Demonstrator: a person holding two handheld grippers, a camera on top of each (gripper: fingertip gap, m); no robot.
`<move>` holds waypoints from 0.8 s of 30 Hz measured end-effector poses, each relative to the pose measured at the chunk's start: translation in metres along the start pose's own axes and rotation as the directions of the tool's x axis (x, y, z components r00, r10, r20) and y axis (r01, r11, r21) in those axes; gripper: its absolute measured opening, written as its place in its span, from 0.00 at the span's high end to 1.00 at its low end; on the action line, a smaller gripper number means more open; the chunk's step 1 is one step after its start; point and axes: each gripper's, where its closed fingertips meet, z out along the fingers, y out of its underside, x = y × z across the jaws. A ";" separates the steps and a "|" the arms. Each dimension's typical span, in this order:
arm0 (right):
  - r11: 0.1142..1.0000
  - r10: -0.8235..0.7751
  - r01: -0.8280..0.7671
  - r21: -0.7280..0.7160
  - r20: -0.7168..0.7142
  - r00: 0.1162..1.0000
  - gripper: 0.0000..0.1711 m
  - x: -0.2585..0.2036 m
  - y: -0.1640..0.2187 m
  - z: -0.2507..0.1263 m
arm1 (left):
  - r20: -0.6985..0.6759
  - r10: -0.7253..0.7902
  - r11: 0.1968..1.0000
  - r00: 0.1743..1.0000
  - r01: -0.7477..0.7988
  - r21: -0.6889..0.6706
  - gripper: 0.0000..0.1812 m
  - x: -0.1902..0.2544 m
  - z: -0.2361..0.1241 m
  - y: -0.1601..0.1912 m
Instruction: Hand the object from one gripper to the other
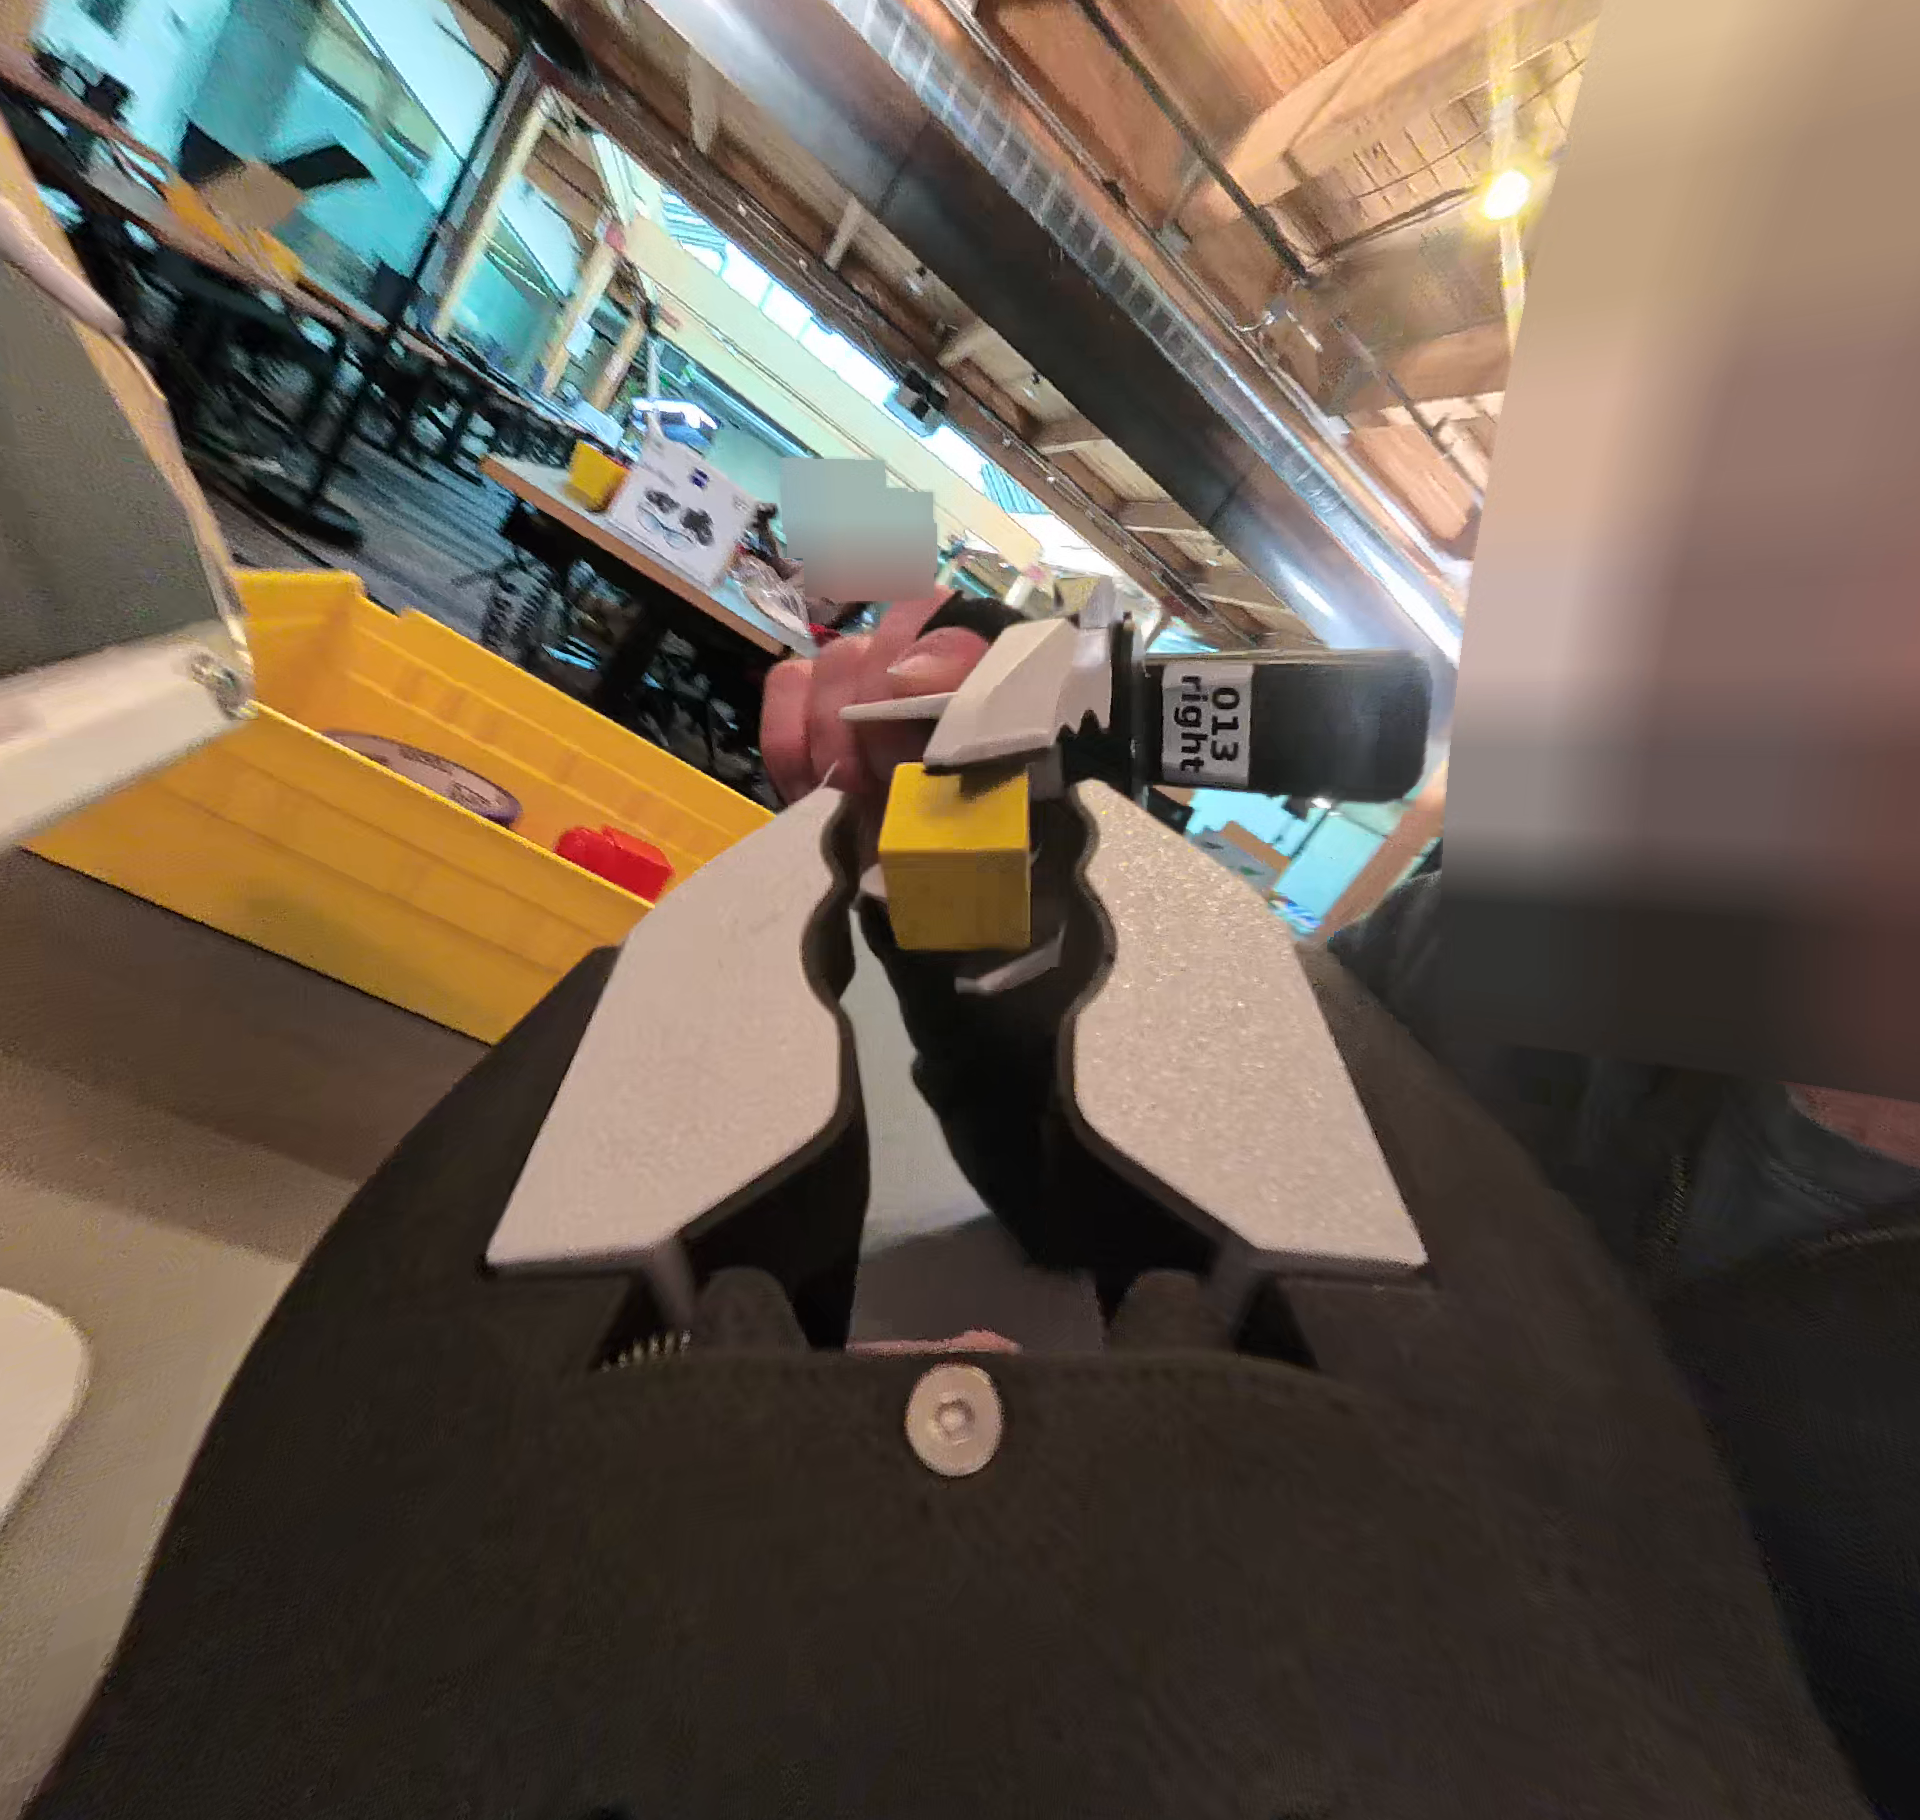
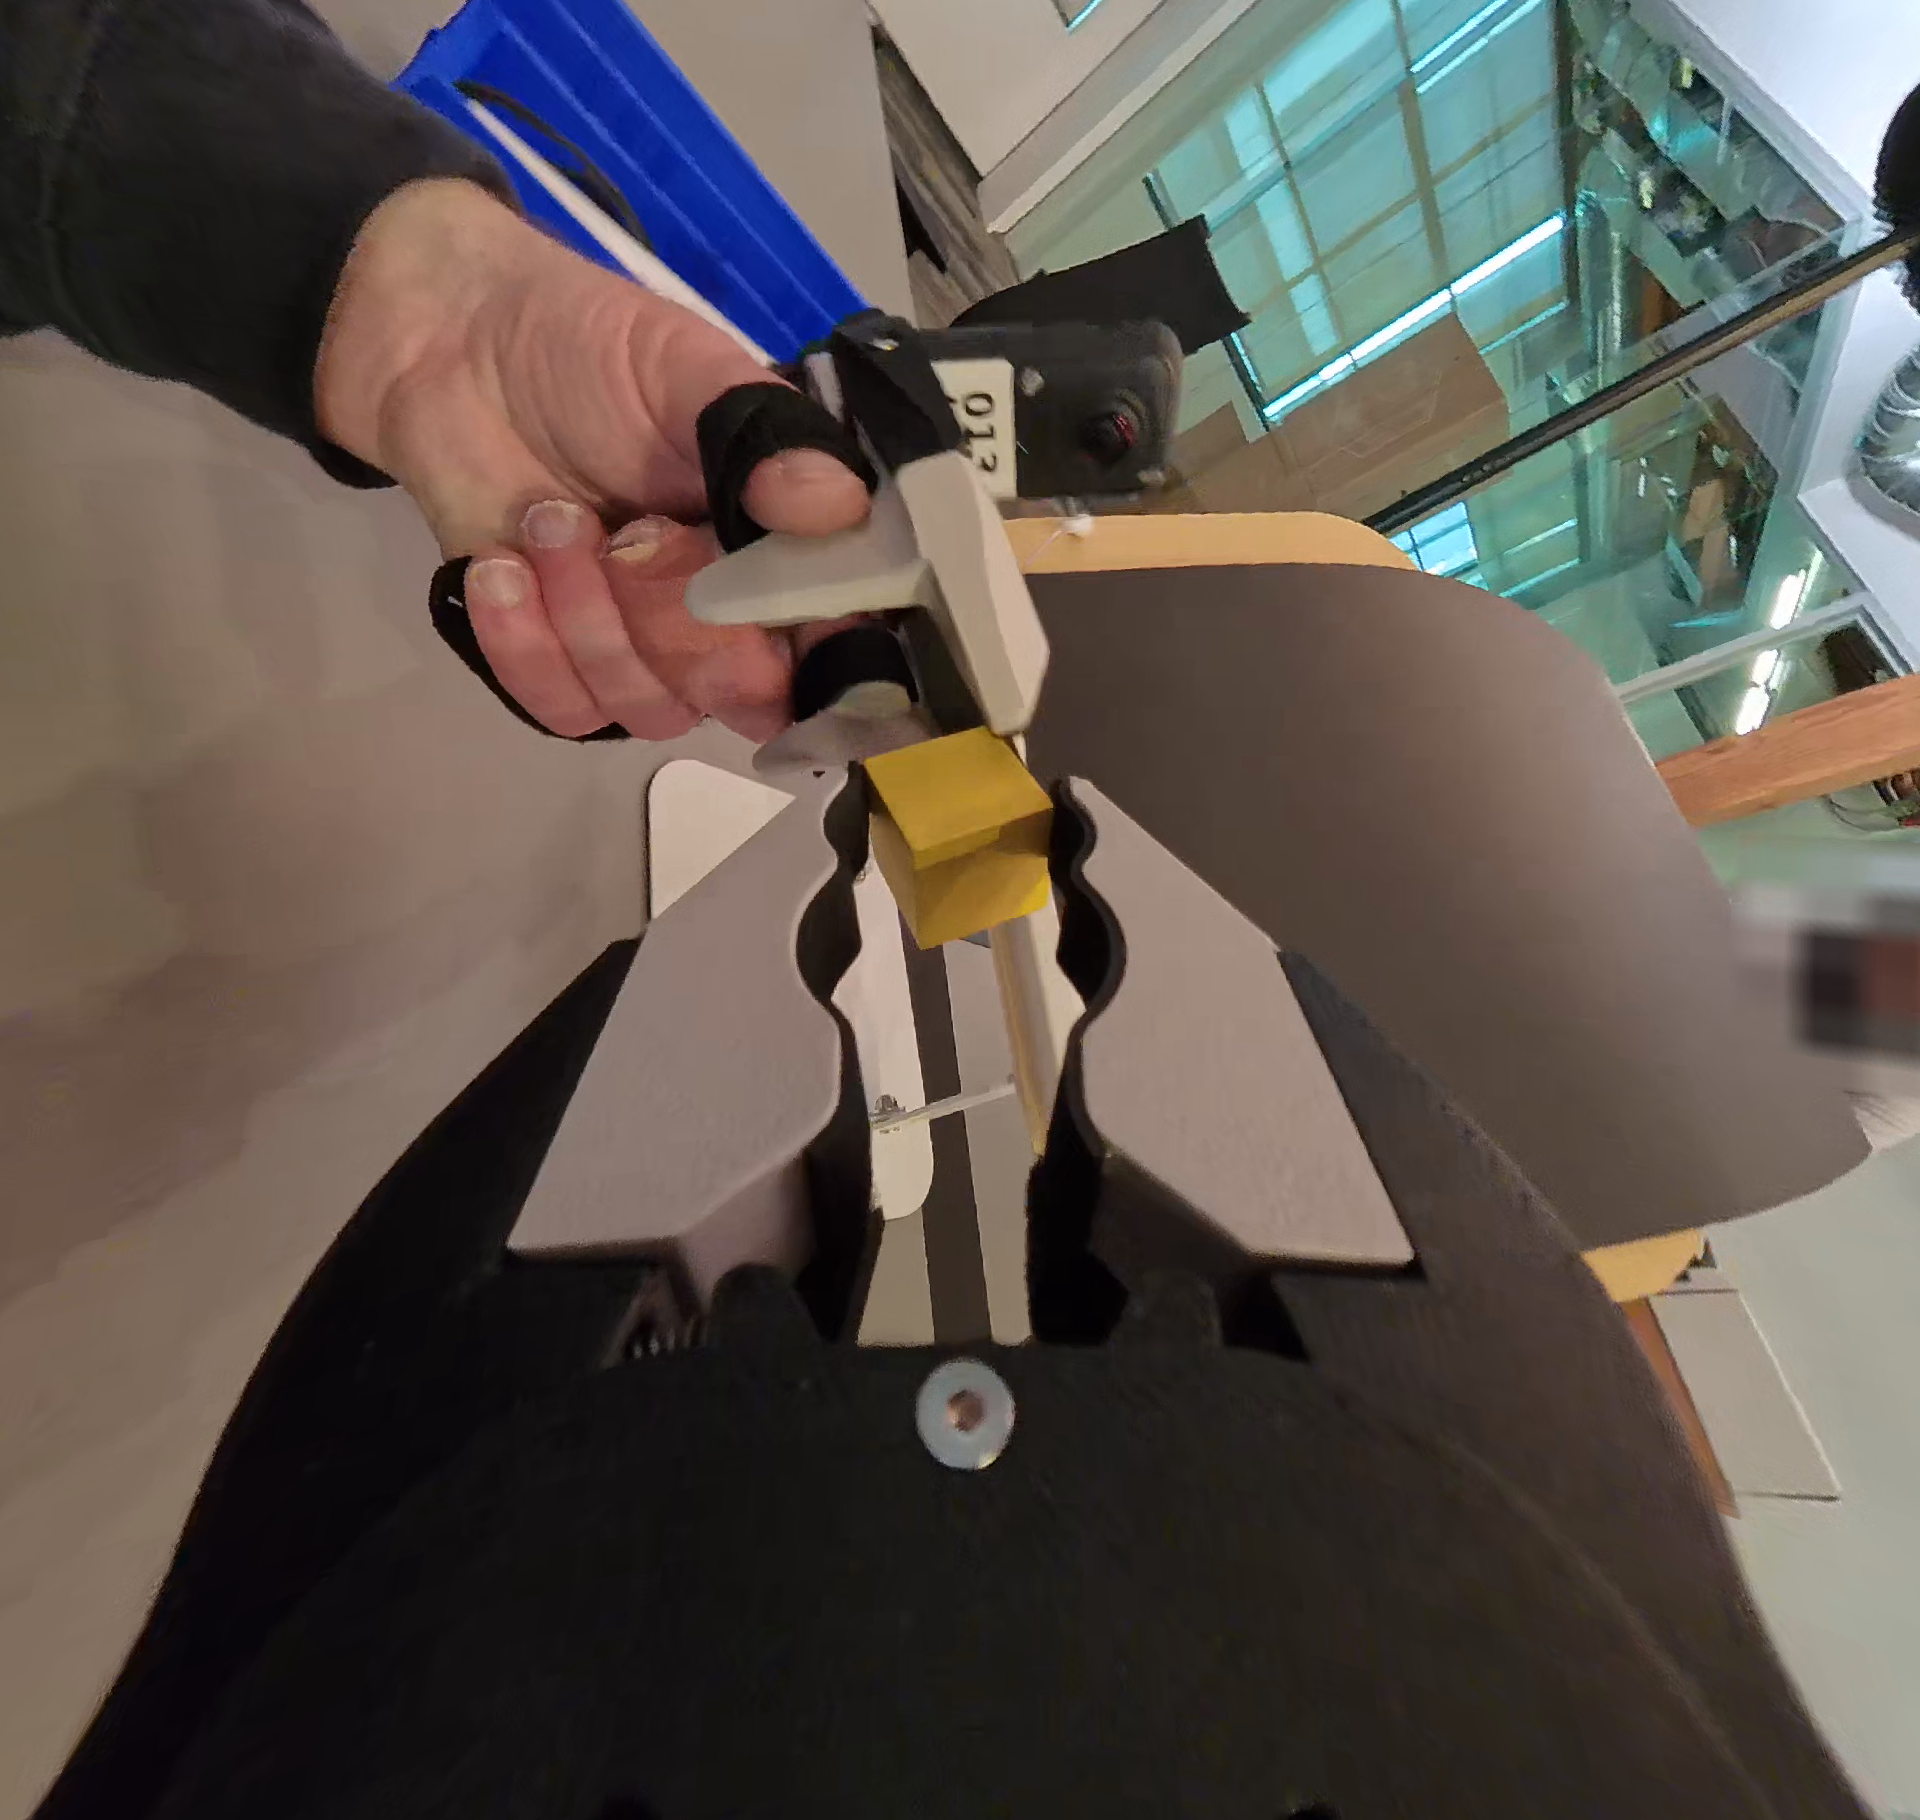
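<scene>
Fingers (image 2: 1081, 835) of right gripper (image 2: 961, 814) and left gripper (image 1: 956, 835) both clamped on yellow block (image 2: 961, 835), midair, yellow bin (image 1: 364, 814) behind.

Each hand-held gripper (image 1: 956, 835) (image 2: 961, 835): black body, grey wavy-edged fingers (image 1: 707, 1022), silver screw (image 1: 953, 1419); dark sleeve (image 2: 156, 160), black finger straps (image 2: 743, 440).

Yellow block (image 1: 956, 877): matt, smooth, painted look. Left claw (image 1: 956, 835) and right claw (image 2: 961, 835): fingers faced with pale grey, finely grained plates; bodies matt black, rough-textured plastic, each with a bright metal washer. Yellow bin (image 1: 343, 835) and blue bin (image 2: 623, 139): glossy ribbed plastic. Surface (image 1: 156, 1095): smooth, matt grey.
</scene>
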 end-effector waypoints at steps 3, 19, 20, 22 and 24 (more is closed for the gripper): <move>1.000 0.025 -0.025 0.004 -0.088 0.996 0.81 0.015 0.001 -0.002 | 0.106 0.135 0.991 0.985 -0.131 -0.040 0.77 -0.004 -0.007 -0.004; 0.991 -0.083 0.128 0.035 -0.587 0.805 0.82 0.042 -0.029 0.011 | -0.040 0.028 0.980 0.999 -0.020 0.196 0.71 0.015 -0.003 -0.025; 0.989 -0.095 0.142 0.033 -0.591 0.801 0.82 0.040 -0.030 0.012 | -0.040 0.029 0.981 0.999 -0.020 0.193 0.72 0.015 -0.002 -0.024; 0.990 -0.080 0.136 0.049 -0.594 0.800 0.82 0.038 -0.032 0.014 | -0.060 0.025 0.978 0.998 -0.012 0.207 0.76 0.016 -0.002 -0.024; 0.990 -0.068 0.128 0.059 -0.599 0.798 0.82 0.038 -0.032 0.014 | -0.102 0.022 0.976 0.995 0.001 0.217 0.84 0.020 -0.002 -0.024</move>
